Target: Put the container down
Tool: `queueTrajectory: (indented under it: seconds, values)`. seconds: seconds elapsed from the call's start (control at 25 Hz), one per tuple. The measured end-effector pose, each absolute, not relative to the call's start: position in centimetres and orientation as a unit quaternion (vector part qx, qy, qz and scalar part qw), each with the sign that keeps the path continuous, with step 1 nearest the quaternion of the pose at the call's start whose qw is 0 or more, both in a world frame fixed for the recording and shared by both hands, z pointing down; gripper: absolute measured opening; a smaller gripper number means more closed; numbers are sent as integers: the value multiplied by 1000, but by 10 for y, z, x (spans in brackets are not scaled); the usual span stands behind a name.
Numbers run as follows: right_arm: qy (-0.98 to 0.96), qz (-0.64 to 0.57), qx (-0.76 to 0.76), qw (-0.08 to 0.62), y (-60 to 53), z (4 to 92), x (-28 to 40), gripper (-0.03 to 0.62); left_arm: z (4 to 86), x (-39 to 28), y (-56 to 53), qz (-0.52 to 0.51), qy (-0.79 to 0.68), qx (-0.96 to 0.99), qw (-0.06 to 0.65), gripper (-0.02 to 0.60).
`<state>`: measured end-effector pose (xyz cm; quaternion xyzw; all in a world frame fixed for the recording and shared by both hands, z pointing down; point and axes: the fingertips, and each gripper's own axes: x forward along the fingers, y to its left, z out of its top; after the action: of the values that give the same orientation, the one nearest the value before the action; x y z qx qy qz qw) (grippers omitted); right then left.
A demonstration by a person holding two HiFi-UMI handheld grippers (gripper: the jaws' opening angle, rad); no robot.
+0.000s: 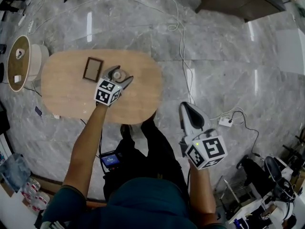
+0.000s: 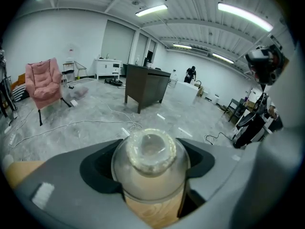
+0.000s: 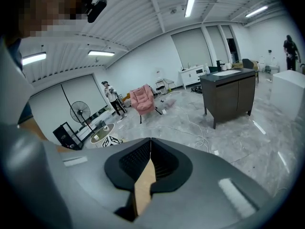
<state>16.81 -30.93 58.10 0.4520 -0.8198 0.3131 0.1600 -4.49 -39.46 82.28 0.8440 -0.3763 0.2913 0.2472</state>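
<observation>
The left gripper [image 1: 119, 76] is being used for the step in hand: its jaws are standing wide and are pressed on the two sides of the container [image 2: 150, 163], a clear rounded vessel with a pale ring at its far end. The container is being held over the middle part of the oval wooden tabletop [image 1: 66, 87], just beside a flat dark frame [image 1: 92, 68] that is lying there. Whether the base is already touching the wood cannot be told from these views.

To do the step well, the container is probably best lowered slowly and straight, with its base brought flat to the tabletop before the jaws are opened. The grip is better not released while the vessel is being tilted, because a round, smooth body like this one is likely to roll or tip. A bare patch of wood is being offered on the near side, so the frame should not need to be touched. After release, the jaws are best drawn back along their own line, so that the walls are not being dragged.

The right gripper [image 3: 150, 149] is being held low at the person's right side, over the grey floor [image 1: 224, 70] and well apart from the tabletop; its jaws are closed together with nothing between them.

Counted: two grippers, one container, one frame, one tabletop.
</observation>
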Motion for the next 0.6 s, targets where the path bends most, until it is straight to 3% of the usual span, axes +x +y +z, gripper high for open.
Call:
queueTrajectory:
  seconds: [0.6]
  values:
    - [-795,352,454,193,-299,643,182,11,940,-47,-399,336,-378,812,292,336]
